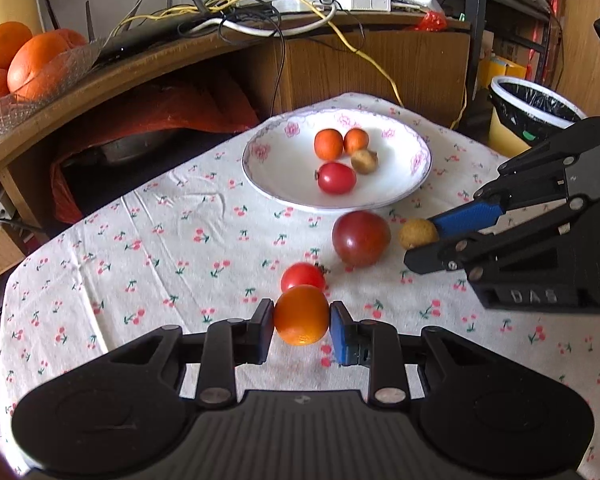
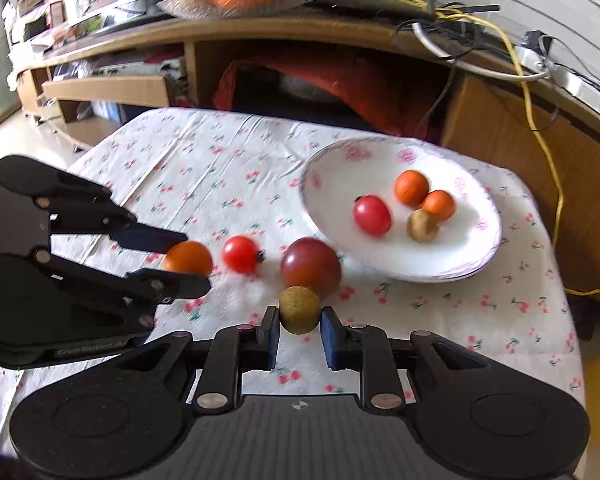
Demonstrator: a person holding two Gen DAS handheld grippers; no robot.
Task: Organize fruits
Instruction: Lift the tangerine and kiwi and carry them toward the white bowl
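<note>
Closest to me is the little orange fruit (image 1: 301, 315), and my left gripper (image 1: 302, 320) is squeezed shut on it, one pad on each side. My right gripper (image 2: 300, 320) is squeezed shut too, on a small yellow-brown fruit (image 2: 300, 309).

I think I am in the middle of the picking-up step, with one fruit in each gripper. Both fruits are low, just over the cherry tablecloth (image 1: 160, 240). I cannot tell if they are touching it.

The white plate (image 1: 400, 192) is farther back on the table. It already has four small fruits in it: two orange, one red, one brown. Next I think I need to lift both fruits and carry them over to the plate, then let go gently so they do not roll out.

A small red tomato (image 1: 302, 277) sits just behind my orange fruit. A big dark red tomato (image 1: 361, 237) sits between my grippers and the plate, so I should go over it, not bump it.
</note>
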